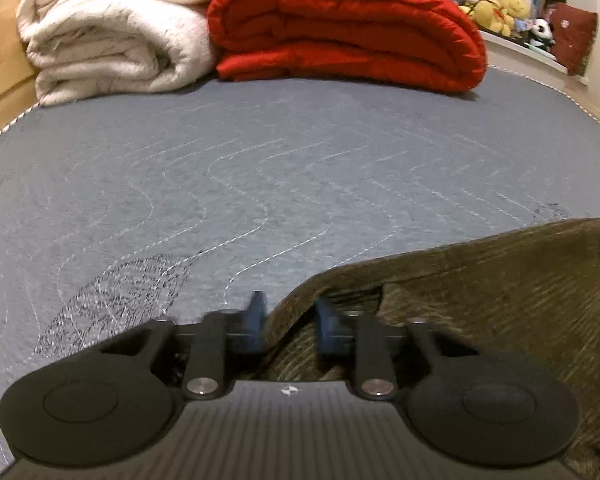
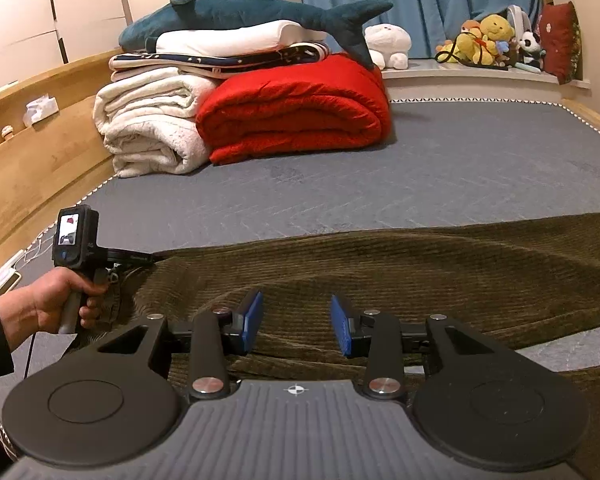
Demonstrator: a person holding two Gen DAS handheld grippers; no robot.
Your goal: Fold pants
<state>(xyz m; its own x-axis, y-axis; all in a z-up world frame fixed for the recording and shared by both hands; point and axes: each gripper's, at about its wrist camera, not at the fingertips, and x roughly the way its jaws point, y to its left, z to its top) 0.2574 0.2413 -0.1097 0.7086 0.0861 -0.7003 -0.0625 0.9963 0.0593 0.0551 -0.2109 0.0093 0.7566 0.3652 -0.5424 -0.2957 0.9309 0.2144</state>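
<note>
Left gripper (image 1: 288, 320) clenched on pants (image 2: 380, 272) edge; right gripper (image 2: 296, 320) released above; red quilt (image 2: 296, 108) well beyond

One pants (image 2: 380, 272), two folded blankets (image 2: 296, 120).

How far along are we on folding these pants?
Early. Done: the olive corduroy pants lie spread lengthwise across the grey mattress. In hand: the left gripper is at one end's edge, fabric between its fingers; the right gripper hangs open over the middle. Left: no finished fold is visible yet.
</note>
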